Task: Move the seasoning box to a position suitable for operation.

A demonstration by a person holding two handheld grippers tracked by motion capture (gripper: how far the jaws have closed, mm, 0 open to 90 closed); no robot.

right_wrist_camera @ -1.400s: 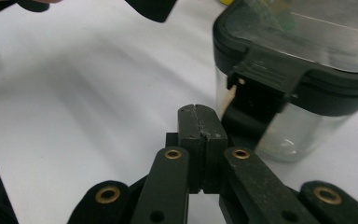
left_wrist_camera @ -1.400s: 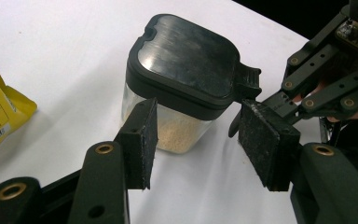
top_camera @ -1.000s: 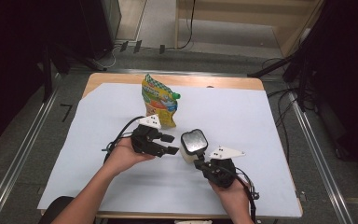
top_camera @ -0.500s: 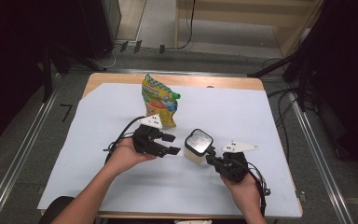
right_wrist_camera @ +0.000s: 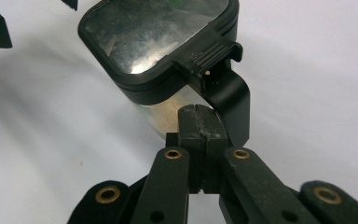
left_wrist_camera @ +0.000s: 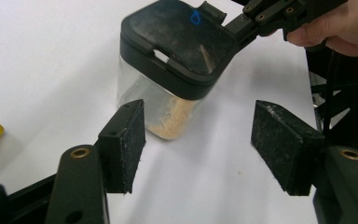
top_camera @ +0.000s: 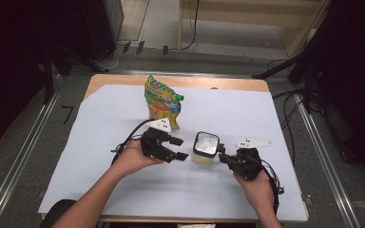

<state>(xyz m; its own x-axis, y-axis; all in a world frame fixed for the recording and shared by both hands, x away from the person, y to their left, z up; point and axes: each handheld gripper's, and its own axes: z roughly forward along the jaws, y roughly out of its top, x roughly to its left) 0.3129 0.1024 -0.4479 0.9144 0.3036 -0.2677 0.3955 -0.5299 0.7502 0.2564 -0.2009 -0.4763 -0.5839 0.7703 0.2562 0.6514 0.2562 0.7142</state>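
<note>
— What has shifted for us on the pale blue sheet over the wooden table (top_camera: 123, 81)?

— The biggest change is the square clear plastic container with a black latching lid (top_camera: 206, 147). A second ago it leaned tipped up against our right gripper (top_camera: 229, 160); now it stands upright between the two grippers, in front of the colourful standing snack pouch with the green cap (top_camera: 160, 101). A little tan powder lies in the container's bottom.

— And the right gripper?

— It has slid outward with the container. Its jaws are pressed flat together, nothing between the pads, tips just behind the lid's black latch tab (right_wrist_camera: 226, 88).

— The left gripper (top_camera: 176, 148)?

— Its jaws have just been opening and now stand wide, pads (left_wrist_camera: 127, 140) bare, the container just ahead of them, untouched.

— So what does that mean?

— We judge the container is set down and we're free to take its body for working the latch.
</note>
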